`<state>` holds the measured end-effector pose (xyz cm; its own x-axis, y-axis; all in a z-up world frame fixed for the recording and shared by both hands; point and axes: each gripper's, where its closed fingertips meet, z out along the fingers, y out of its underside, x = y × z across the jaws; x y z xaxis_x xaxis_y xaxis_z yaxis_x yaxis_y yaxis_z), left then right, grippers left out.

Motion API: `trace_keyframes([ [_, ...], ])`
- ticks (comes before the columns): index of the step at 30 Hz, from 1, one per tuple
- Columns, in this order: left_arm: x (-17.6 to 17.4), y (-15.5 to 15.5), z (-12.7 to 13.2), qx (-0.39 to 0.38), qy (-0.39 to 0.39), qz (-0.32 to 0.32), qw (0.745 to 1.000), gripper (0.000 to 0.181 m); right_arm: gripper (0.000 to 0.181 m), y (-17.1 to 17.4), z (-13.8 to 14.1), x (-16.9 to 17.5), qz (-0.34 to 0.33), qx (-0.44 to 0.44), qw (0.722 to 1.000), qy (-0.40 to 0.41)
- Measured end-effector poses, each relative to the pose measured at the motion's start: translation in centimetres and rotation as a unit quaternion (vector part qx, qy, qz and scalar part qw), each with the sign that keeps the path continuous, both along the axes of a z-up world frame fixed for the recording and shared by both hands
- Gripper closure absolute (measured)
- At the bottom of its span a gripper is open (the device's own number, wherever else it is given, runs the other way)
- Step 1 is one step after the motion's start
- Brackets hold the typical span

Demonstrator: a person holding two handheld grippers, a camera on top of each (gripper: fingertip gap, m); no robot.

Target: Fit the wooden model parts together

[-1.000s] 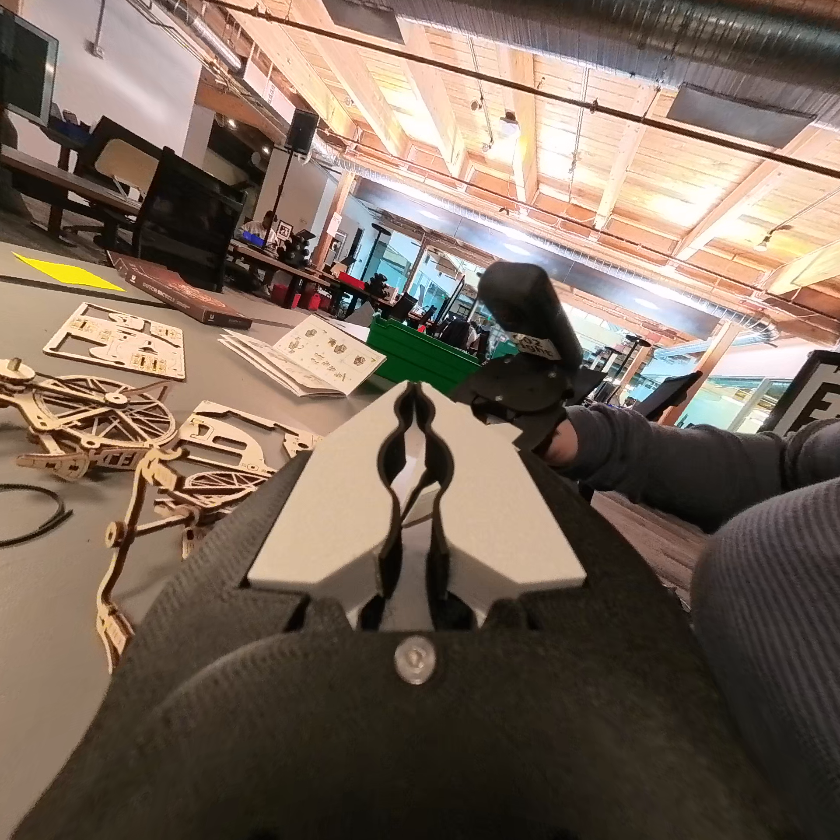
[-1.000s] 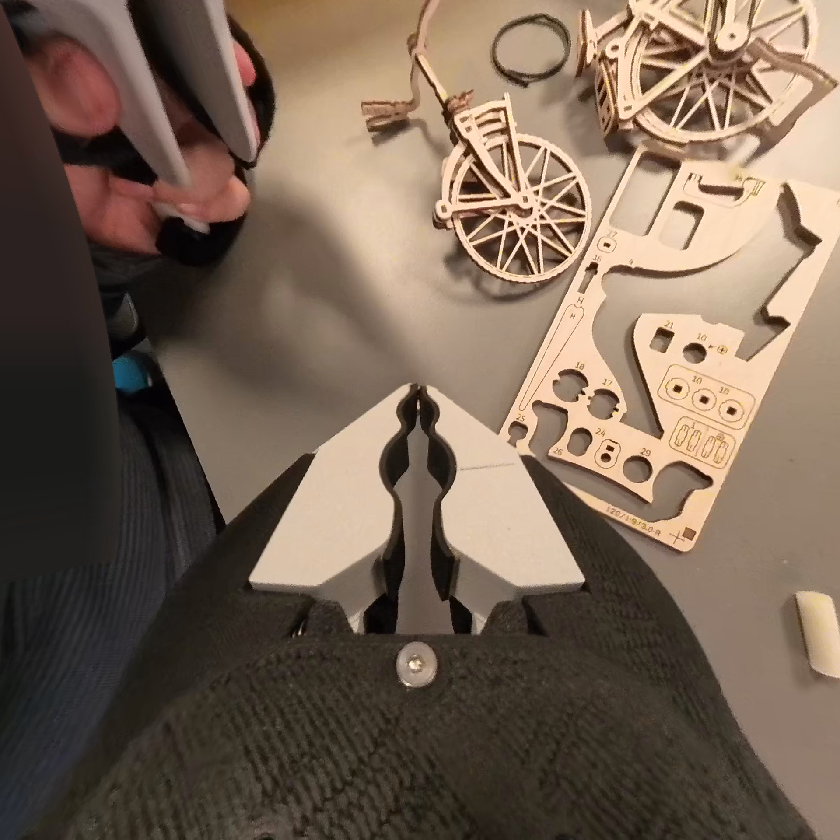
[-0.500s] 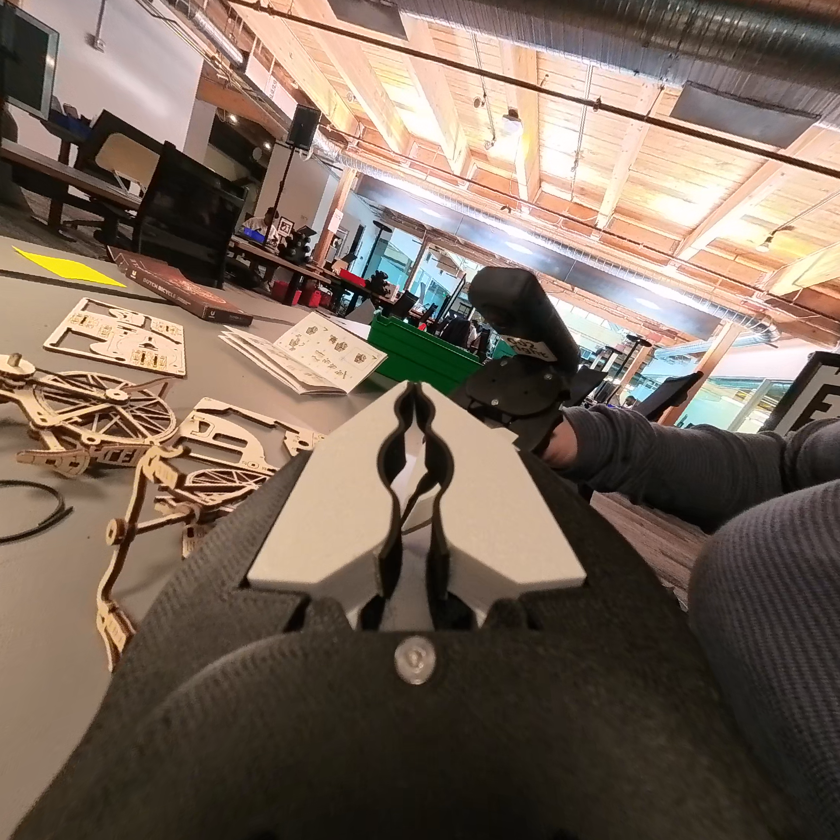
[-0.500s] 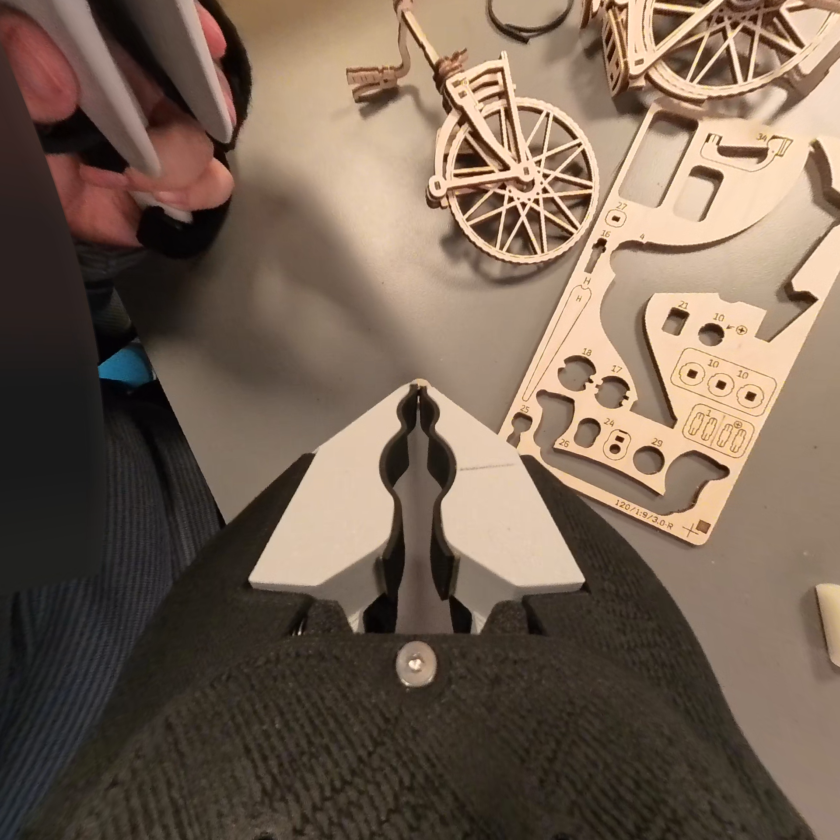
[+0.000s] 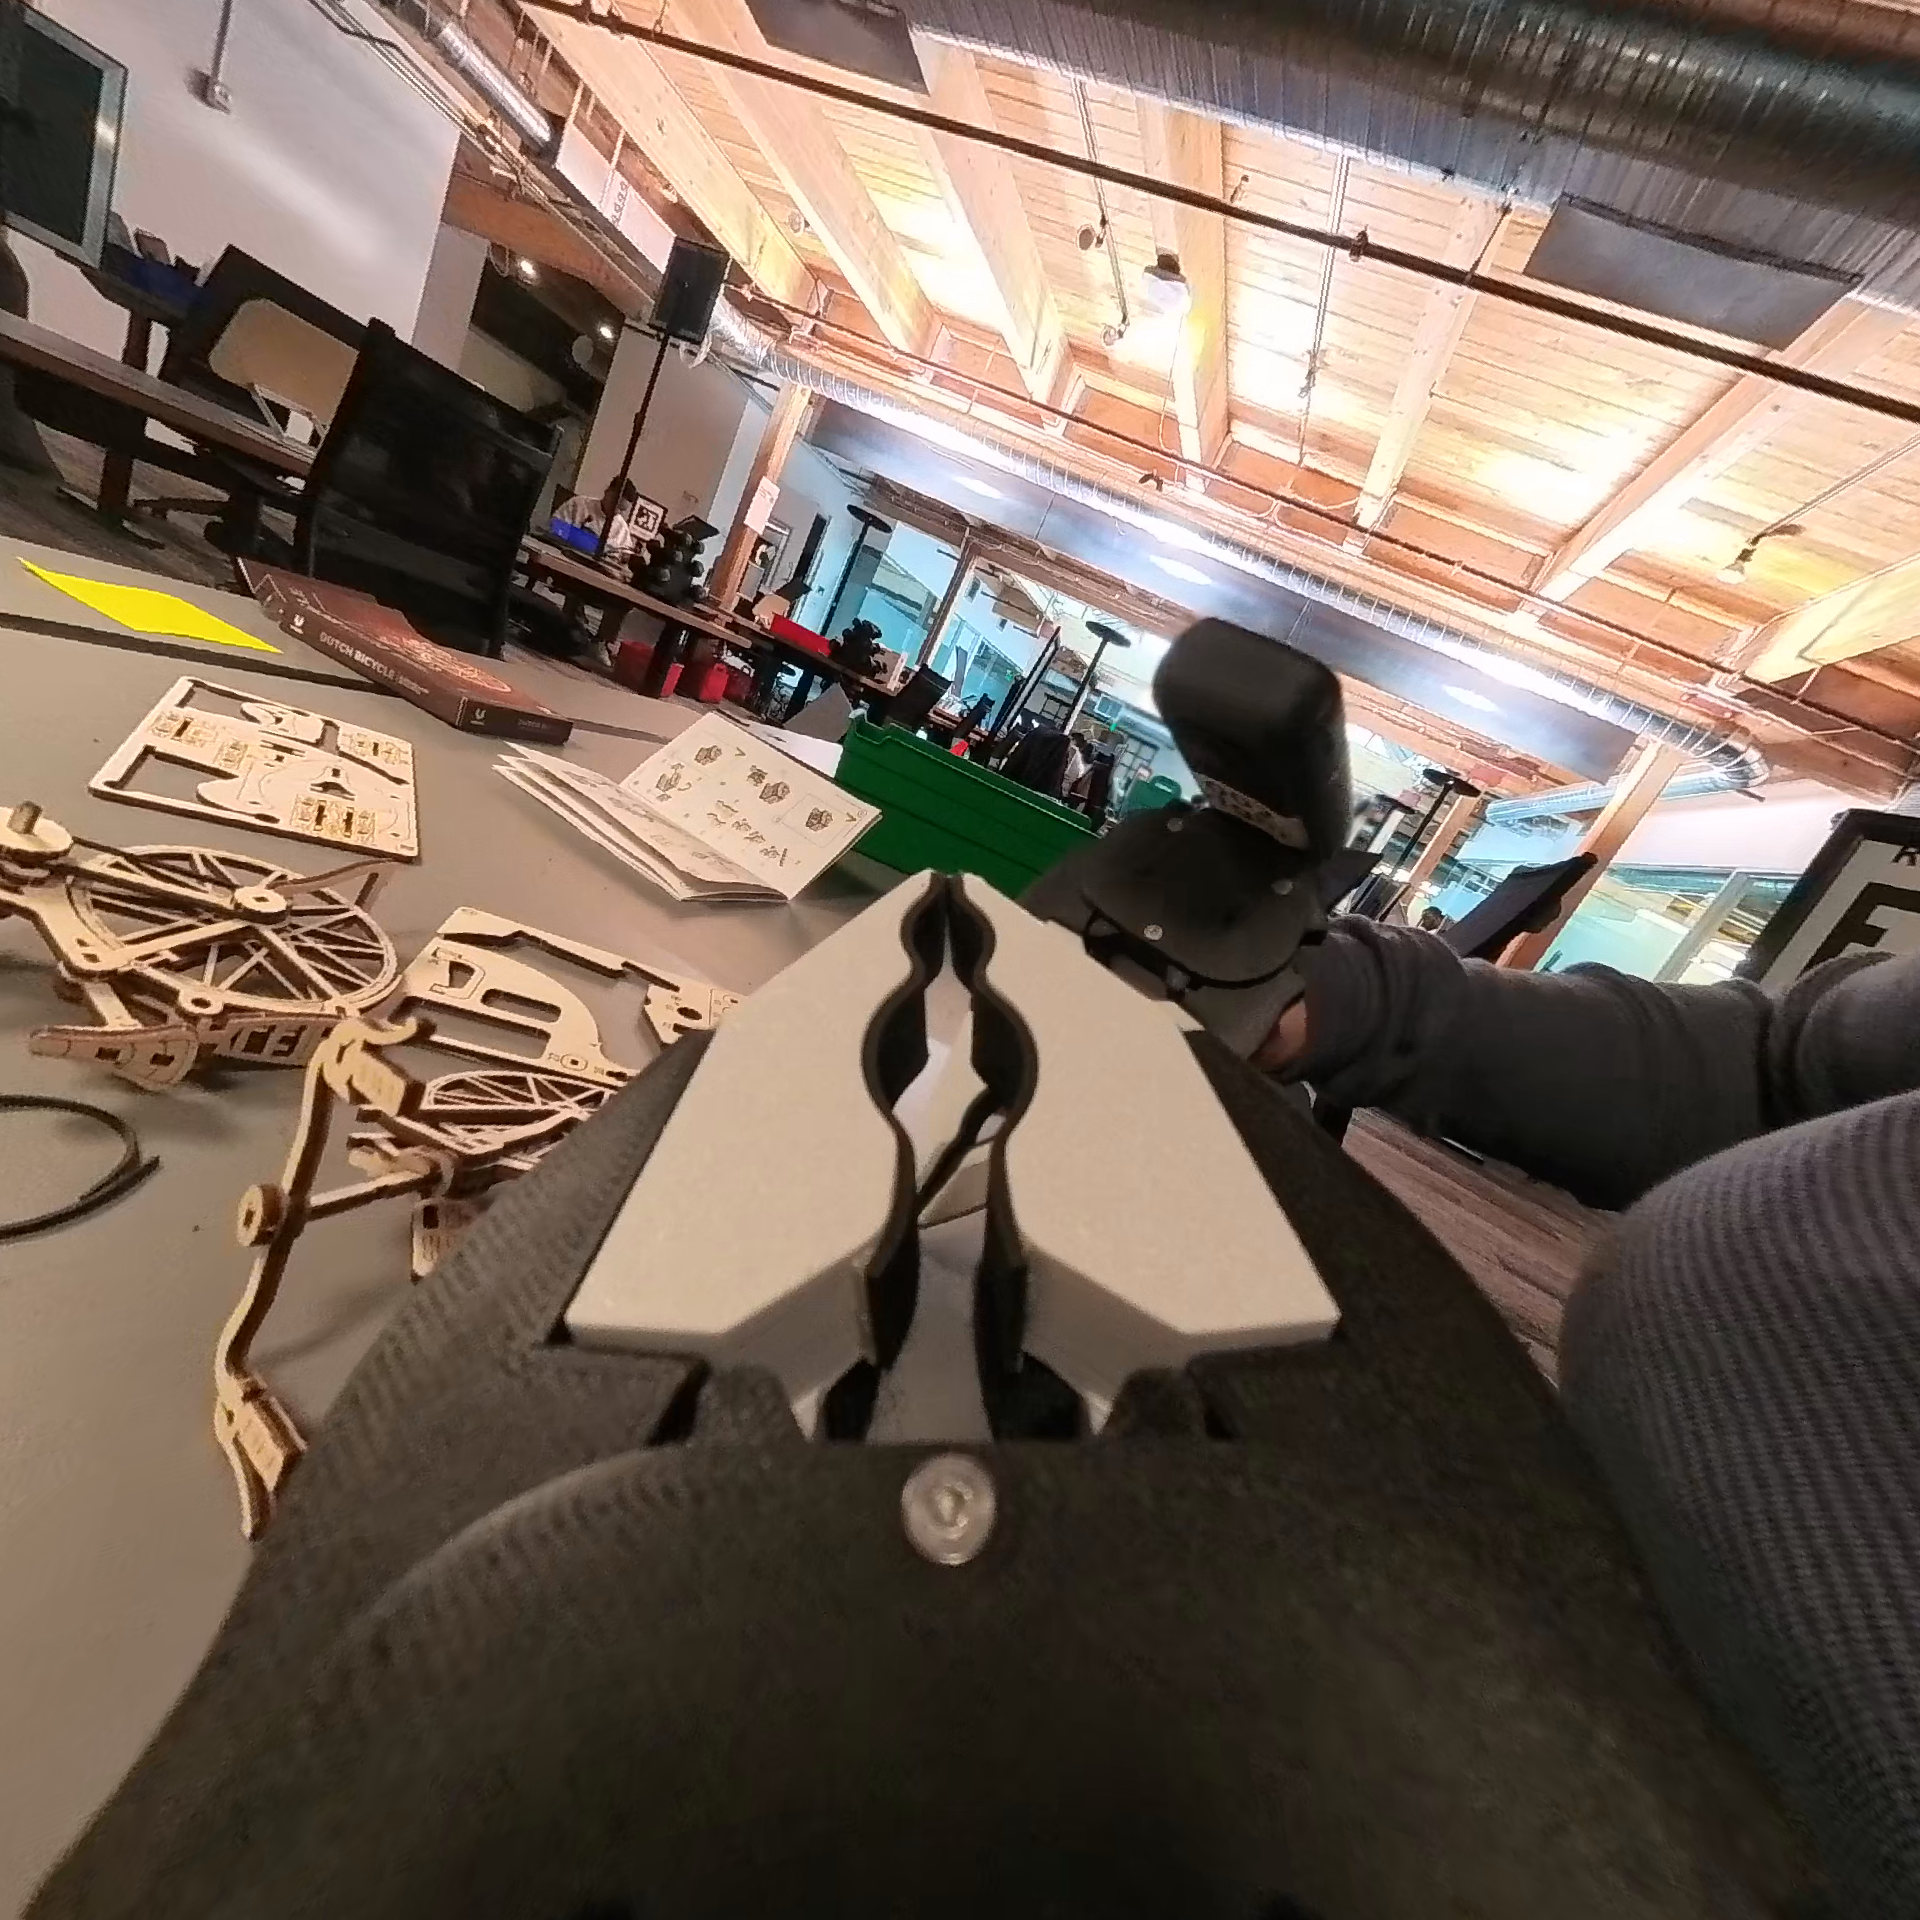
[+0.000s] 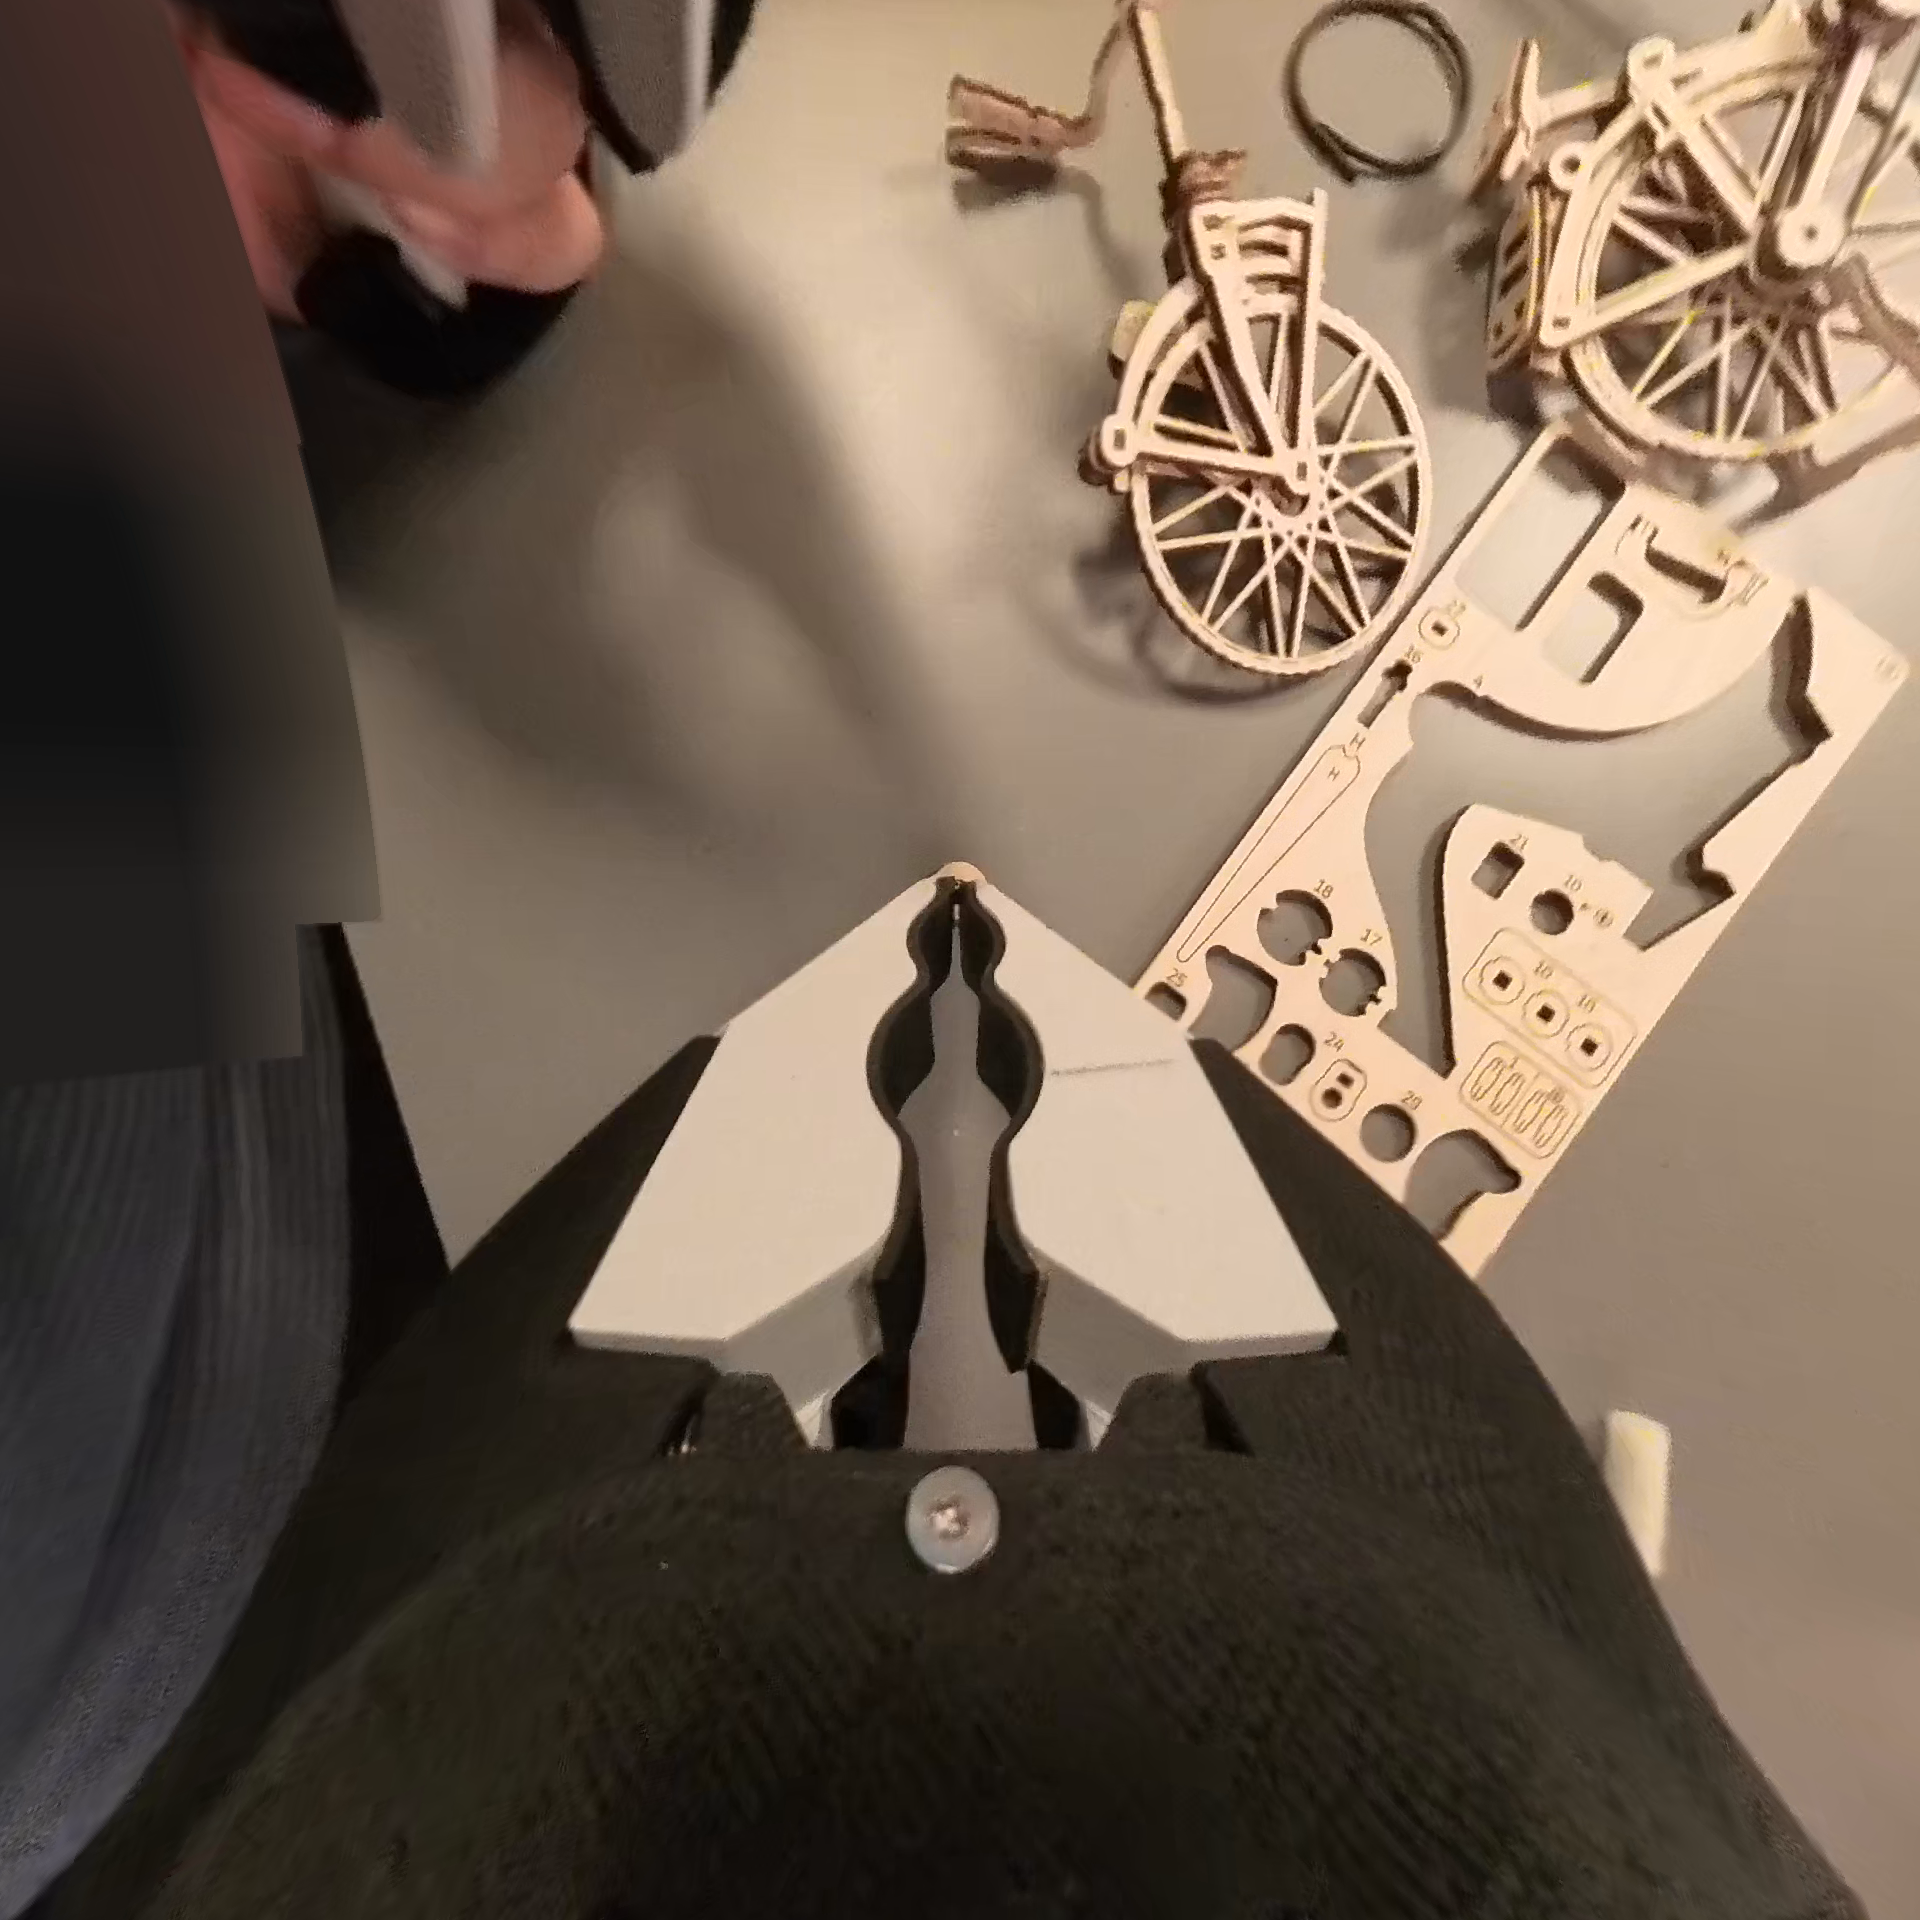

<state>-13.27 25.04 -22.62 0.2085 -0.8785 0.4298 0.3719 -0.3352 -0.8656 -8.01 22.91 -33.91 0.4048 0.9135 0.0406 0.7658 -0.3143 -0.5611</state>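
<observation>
Front-wheel-and-handlebar assembly (image 6: 1262, 488) lay flat on the grey table, rear-wheel frame section (image 6: 1704, 260) apart from it, punched-out part sheet (image 6: 1538, 883) just beside both, possibly touching.

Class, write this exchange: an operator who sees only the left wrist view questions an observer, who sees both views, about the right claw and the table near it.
Operator: Is the right claw holding anything? I see only its back.
Observer: Its jaws are shut, and a small wooden piece pokes out at the tips.
Operator: Is anything lying on the table beyond it?
Observer: A pale strip lies by itself, to the right of the cut-out sheet.
</observation>
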Motion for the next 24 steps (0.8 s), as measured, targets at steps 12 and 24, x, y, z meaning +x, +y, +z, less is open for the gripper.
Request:
trace_keyframes([
  [12, 0.0, 0.0, 0.0, -0.002, -0.001, -0.003, 1.000, 0.181, 0.181, -0.1, 0.0, 1.0, 0.097, 0.048, 0.993, -0.036],
  [24, 0.0, -0.1, 0.0, -0.004, -0.002, -0.006, 1.000, 0.181, 0.181, -0.3, -0.3, 1.8, 0.037, -0.003, 0.999, -0.036],
])
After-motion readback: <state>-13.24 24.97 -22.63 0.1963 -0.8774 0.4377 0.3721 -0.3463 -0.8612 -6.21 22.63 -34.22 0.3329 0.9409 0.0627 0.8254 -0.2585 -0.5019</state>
